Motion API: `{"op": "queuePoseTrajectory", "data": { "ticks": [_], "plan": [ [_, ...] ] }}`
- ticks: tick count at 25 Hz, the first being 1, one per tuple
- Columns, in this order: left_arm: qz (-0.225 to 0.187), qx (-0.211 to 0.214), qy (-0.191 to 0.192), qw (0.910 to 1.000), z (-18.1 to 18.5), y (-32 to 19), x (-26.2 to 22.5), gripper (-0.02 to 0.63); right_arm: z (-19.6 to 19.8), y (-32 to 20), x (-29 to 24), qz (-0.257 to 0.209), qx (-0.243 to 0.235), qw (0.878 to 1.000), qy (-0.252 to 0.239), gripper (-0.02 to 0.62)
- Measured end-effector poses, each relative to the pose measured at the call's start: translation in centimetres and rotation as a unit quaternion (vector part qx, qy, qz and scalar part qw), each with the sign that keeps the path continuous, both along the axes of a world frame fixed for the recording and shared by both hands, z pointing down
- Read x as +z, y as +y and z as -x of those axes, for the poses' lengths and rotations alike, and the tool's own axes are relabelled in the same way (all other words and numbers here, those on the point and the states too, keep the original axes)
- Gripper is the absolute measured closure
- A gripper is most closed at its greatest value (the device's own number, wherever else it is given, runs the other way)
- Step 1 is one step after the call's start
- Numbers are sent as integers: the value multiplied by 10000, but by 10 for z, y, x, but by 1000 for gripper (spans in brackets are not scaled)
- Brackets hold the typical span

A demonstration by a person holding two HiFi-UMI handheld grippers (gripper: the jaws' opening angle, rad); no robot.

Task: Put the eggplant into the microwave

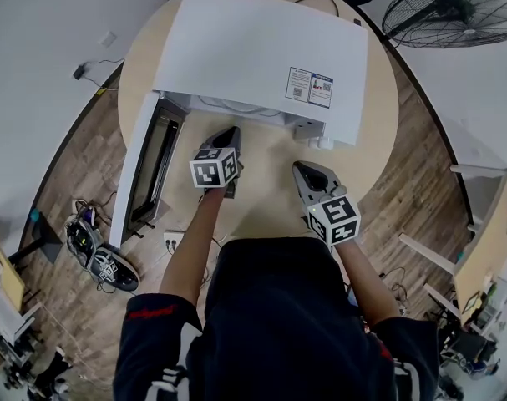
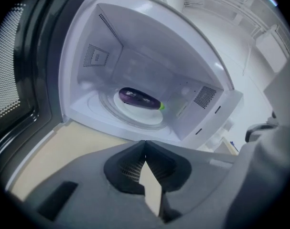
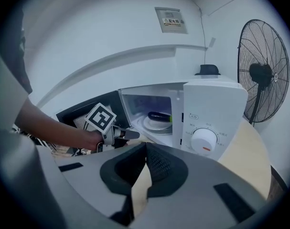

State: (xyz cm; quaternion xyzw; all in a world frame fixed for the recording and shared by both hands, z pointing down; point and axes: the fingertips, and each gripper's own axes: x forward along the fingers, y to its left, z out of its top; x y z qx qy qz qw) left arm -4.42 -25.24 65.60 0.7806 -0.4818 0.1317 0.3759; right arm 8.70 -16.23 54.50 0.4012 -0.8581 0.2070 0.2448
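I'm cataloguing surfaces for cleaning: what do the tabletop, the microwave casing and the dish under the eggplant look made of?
Tabletop: pale beige, matte, no grain showing; probably laminate.
Microwave casing: smooth flat white; likely painted metal, possibly plastic.
Dish: white with a soft sheen; ceramic or glass, can't tell which.

No word or number can be read with certainty. Two stickers (image 1: 310, 87) sit side by side on top of the white microwave (image 1: 261, 48). The left one bears a QR-like square and the right one blue and red patches, but their print is too small to read. In the right gripper view a notice (image 3: 170, 19) hangs on the wall (image 3: 87, 42), its lines of print blurred. Small print rings the dial (image 3: 204, 141) on the microwave's front panel, with a tiny label (image 3: 193, 116) above it; both are illegible. The cube (image 1: 214, 166) of the left hand-held gripper (image 1: 230, 132) and the cube (image 1: 334, 217) of the right hand-held gripper (image 1: 300, 168) show only black-and-white square markers, no letters.
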Motion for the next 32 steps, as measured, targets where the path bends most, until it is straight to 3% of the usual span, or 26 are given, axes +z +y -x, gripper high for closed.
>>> {"op": "queuePoseTrajectory", "data": {
  "ticks": [5, 11, 21, 32],
  "plan": [
    [-28, 51, -43, 10000, 6, 30, -9, 589, 6, 6, -8, -98, -52, 9999, -80, 584],
    [-371, 198, -189, 9989, 10, 53, -40, 589, 17, 11, -23, -323, -141, 9992, -213, 584],
    [-807, 71, -303, 9963, 29, 100, -88, 589, 35, 13, -57, -807, -338, 9955, -367, 584],
    [-1686, -160, -498, 9843, 52, 127, -169, 589, 49, 7, -109, -1492, -417, 9867, -492, 584]
  ]
}}
